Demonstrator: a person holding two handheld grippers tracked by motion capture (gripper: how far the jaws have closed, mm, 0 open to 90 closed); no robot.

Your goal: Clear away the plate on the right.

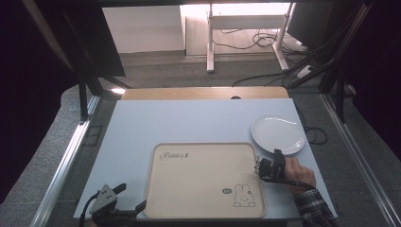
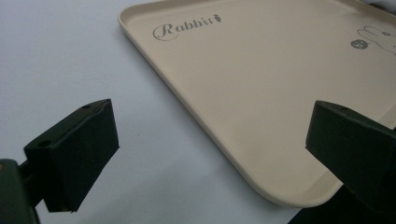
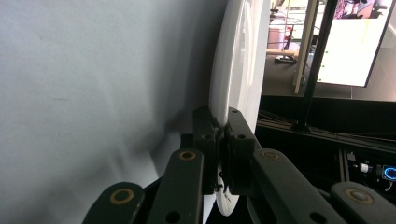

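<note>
A beige tray [image 1: 198, 182] printed with "Rabbit" and a rabbit drawing lies at the front middle of the pale table [image 1: 165, 120]. A white plate [image 1: 276, 132] sits just beyond the tray's far right corner. My right gripper [image 1: 277, 154], held by a hand in a plaid sleeve, is shut on the plate's near rim. In the right gripper view the plate [image 3: 238, 60] appears edge-on with the gripper [image 3: 223, 123] clamped on its rim. My left gripper [image 1: 133, 196] stands open by the tray's front left corner. In the left gripper view that gripper [image 2: 212, 126] has its jaws wide apart on either side of the tray's corner [image 2: 285, 198].
A wooden board [image 1: 203, 93] edges the table's far side. Metal frame rails [image 1: 61, 165] run along both sides. A white desk frame [image 1: 210, 42] and cables [image 1: 265, 40] are on the floor beyond. A bright screen [image 3: 350, 46] stands past the table's edge.
</note>
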